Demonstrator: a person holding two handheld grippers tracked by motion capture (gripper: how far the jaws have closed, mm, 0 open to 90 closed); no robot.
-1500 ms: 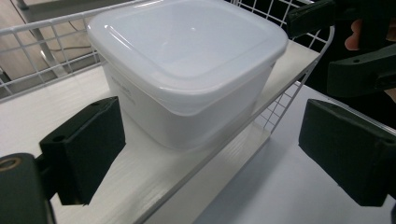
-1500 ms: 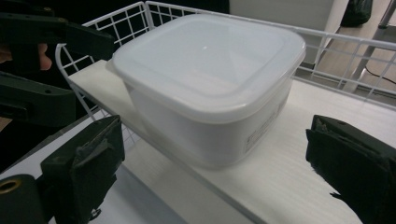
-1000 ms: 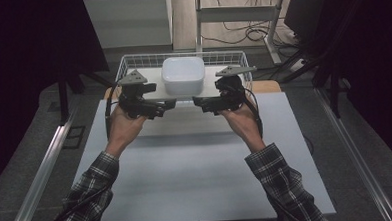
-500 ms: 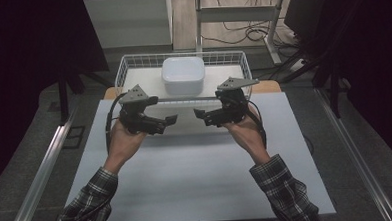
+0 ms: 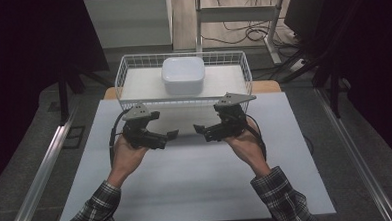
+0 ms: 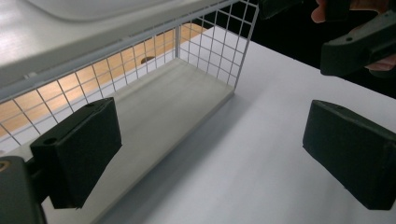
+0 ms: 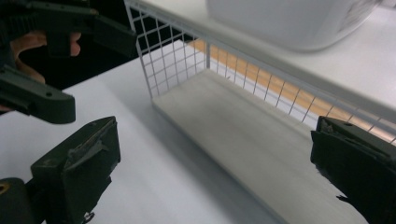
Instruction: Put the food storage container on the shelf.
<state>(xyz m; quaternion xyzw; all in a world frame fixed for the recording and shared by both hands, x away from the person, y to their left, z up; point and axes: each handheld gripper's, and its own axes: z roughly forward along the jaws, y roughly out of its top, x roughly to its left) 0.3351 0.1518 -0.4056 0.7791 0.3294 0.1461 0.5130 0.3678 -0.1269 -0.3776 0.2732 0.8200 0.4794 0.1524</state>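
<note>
In the high view the left gripper (image 5: 171,136) hovers over the white tabletop (image 5: 197,190) with its jaws spread apart and nothing between them, pointing inward toward the other hand. Between and beyond the two hands, the white lidded container (image 5: 183,75) sits inside the white wire basket (image 5: 125,73) at the far edge of the tabletop, well apart from both. To the right, the right gripper (image 5: 201,130) mirrors the first, its jaws likewise parted and empty, just in front of the basket's near wall.
</note>
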